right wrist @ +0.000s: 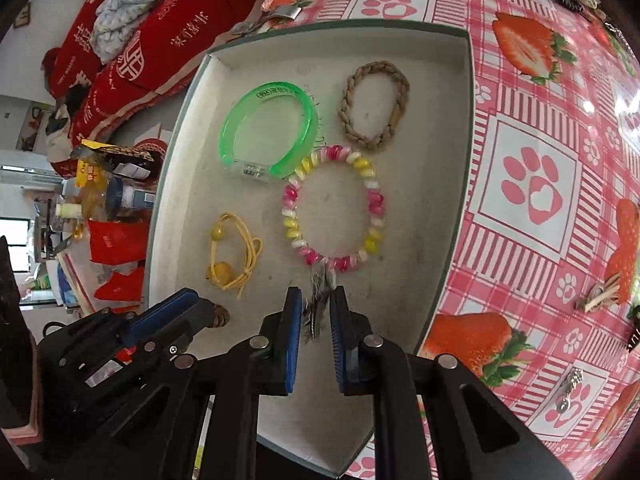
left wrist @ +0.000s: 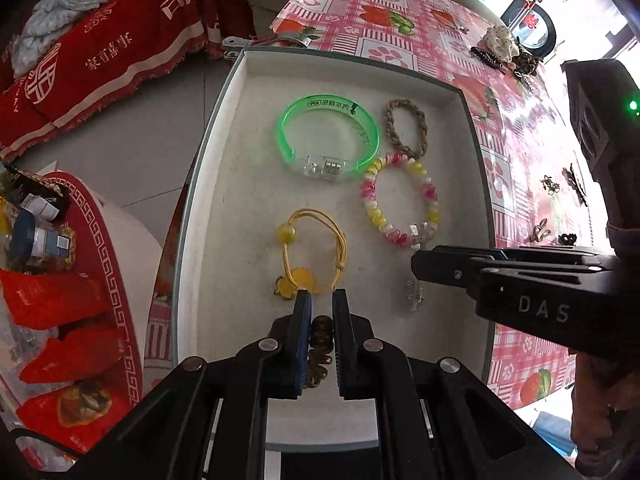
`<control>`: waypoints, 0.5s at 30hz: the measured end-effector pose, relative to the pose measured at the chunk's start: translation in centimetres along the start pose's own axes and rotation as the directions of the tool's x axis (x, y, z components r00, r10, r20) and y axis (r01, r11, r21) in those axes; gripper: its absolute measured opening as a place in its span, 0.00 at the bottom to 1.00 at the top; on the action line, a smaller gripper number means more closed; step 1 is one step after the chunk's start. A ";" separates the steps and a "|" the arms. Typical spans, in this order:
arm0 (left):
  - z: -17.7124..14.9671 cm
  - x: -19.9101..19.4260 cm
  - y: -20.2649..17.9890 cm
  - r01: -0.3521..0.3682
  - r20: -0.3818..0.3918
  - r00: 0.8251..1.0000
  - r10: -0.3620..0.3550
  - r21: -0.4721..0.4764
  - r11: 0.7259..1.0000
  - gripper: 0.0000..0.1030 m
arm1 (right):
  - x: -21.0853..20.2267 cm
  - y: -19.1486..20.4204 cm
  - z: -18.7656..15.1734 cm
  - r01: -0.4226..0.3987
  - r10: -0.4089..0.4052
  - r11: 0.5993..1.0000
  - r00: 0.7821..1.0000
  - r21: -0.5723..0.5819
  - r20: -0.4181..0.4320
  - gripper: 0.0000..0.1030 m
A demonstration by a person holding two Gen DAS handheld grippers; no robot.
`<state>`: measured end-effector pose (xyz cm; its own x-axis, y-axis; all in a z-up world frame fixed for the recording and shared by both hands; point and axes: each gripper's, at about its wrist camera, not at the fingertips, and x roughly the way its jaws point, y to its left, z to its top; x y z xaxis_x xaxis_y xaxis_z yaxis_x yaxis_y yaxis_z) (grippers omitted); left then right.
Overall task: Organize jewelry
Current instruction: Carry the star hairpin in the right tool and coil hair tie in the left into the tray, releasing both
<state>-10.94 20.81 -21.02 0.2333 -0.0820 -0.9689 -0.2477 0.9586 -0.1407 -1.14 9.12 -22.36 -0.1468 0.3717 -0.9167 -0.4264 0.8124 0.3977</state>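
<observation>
A grey-rimmed white tray point(left wrist: 224, 208) point(right wrist: 440, 240) holds a green bangle point(left wrist: 326, 136) point(right wrist: 268, 132), a braided tan bracelet point(left wrist: 406, 126) point(right wrist: 374, 104), a pink-and-yellow bead bracelet point(left wrist: 400, 200) point(right wrist: 334, 210) and a yellow cord bracelet point(left wrist: 312, 252) point(right wrist: 234, 252). My left gripper point(left wrist: 322, 296) point(right wrist: 204, 306) is over the tray's near side, shut on a brown bead bracelet point(left wrist: 320, 352) point(right wrist: 219, 316). My right gripper point(right wrist: 315, 294) point(left wrist: 416, 270) stands narrowly open around a silver charm piece point(right wrist: 316, 308) point(left wrist: 416, 296) lying by the bead bracelet.
The tray sits on a pink strawberry tablecloth point(right wrist: 540, 160). Loose small jewelry point(right wrist: 600, 296) point(left wrist: 556, 208) lies on the cloth to the right, with more pieces point(left wrist: 504, 52) at the far end. A red stool point(left wrist: 80, 300) with packets stands left of the table.
</observation>
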 end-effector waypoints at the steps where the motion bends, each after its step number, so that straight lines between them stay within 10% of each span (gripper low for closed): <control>1: 0.1 0.2 0.0 -0.005 -0.001 1.000 0.005 0.002 1.000 0.16 | 0.2 0.0 0.1 0.002 -0.002 1.000 1.000 0.004 -0.002 0.15; 10: 0.3 0.5 -0.3 -0.044 -0.007 0.999 0.044 0.017 0.999 0.17 | 0.4 0.0 0.6 -0.017 0.017 1.000 1.000 0.008 -0.014 0.16; 15: 0.3 0.6 -0.6 -0.078 -0.013 0.997 0.079 0.025 0.997 0.17 | -1.4 -0.3 0.6 -0.032 0.032 0.999 0.999 0.015 0.022 0.32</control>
<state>-10.35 20.28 -21.49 0.2010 -0.0096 -0.9795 -0.2414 0.9686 -0.0590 -0.25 8.63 -21.13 -0.1408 0.4073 -0.9024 -0.4078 0.8067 0.4277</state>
